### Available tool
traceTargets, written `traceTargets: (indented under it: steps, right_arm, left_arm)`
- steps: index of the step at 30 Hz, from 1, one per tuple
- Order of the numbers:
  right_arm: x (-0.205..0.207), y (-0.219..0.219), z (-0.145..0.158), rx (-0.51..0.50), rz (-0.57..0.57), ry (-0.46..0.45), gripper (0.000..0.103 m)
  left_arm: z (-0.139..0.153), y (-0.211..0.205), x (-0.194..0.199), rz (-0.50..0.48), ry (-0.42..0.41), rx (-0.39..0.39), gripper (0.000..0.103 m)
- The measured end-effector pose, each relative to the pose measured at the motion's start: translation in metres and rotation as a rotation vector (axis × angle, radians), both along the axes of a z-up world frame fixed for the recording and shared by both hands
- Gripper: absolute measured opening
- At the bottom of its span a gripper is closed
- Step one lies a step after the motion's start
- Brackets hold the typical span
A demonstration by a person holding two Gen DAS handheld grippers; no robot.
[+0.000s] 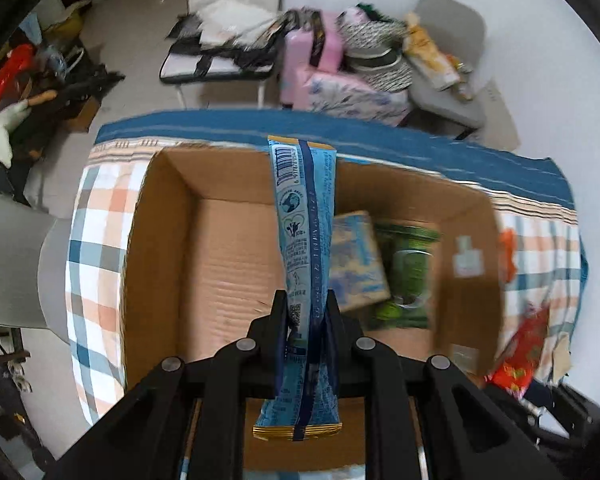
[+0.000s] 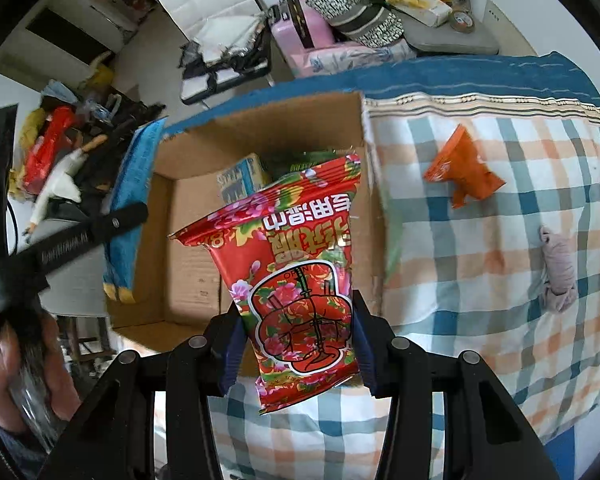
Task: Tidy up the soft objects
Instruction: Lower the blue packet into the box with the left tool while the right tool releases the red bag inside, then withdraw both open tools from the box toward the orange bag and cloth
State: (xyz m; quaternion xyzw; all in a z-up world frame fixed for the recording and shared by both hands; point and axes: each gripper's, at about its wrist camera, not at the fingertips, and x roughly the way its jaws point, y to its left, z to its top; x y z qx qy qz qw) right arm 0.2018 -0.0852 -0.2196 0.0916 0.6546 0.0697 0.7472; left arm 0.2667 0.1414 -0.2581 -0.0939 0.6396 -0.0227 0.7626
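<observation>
Left hand-held gripper [image 1: 307, 312] holds the blue pack [image 1: 305, 216], right hand-held gripper [image 2: 298, 328] the red pack [image 2: 296, 264], above the cardboard box [image 1: 160, 240]; next, I judge, release both inside.

Blue pack [image 1: 306, 240]: long, slim, barcode at far end, gold-edged seams, pinched across its width, hanging lengthwise over the open box [image 1: 168, 248]. Red pack [image 2: 300, 276]: floral print, white "OPEN" flap outline, gripped by both sides, upright and slightly tilted, above box's near right corner. Inside box at right: pale blue pack [image 1: 356, 260] beside green pack [image 1: 410, 272], both lying flat. On checked cloth, apart: orange pack [image 2: 462, 168], crumpled pinkish cloth [image 2: 558, 270].
</observation>
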Motion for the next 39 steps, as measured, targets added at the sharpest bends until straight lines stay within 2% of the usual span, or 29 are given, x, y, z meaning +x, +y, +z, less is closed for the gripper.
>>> traceTargets:
  steps: [7,13,20,25,27,28,32,34,36,38,39]
  right_arm:
    - [0.012,0.026,-0.052,-0.047,-0.017,0.071,0.049]
    - [0.020,0.031,-0.086,-0.086,-0.035,0.119,0.050]
    - [0.024,0.030,-0.108,-0.102,-0.044,0.166,0.050]
    - [0.028,0.031,-0.114,-0.105,-0.038,0.182,0.051]
    - [0.029,0.034,-0.118,-0.109,-0.039,0.185,0.053]
    - [0.031,0.033,-0.117,-0.104,-0.042,0.186,0.058]
    - [0.035,0.034,-0.107,-0.095,-0.044,0.168,0.065]
    - [0.036,0.036,-0.101,-0.097,-0.039,0.153,0.072]
    - [0.033,0.038,-0.093,-0.107,-0.030,0.136,0.076]
    - [0.029,0.040,-0.087,-0.116,-0.022,0.119,0.085]
    - [0.028,0.041,-0.082,-0.121,-0.015,0.107,0.095]
  left_arm:
    - [-0.051,0.019,0.030,-0.017,0.091,0.012,0.014]
    - [-0.077,0.015,0.035,-0.047,0.164,0.005,0.014]
    - [-0.098,0.008,0.021,-0.071,0.229,-0.010,0.014]
    - [-0.098,0.008,0.015,-0.058,0.251,0.004,0.017]
    - [-0.091,0.011,0.012,-0.035,0.253,-0.002,0.022]
    - [-0.087,0.011,0.010,-0.033,0.247,0.003,0.023]
    - [-0.061,0.011,0.001,-0.028,0.180,0.045,0.033]
    - [-0.047,0.011,-0.007,-0.030,0.149,0.054,0.039]
    - [-0.033,0.006,-0.015,-0.035,0.117,0.077,0.061]
    - [-0.018,0.006,-0.025,-0.035,0.074,0.097,0.076]
    - [-0.013,0.007,-0.031,-0.034,0.055,0.109,0.083]
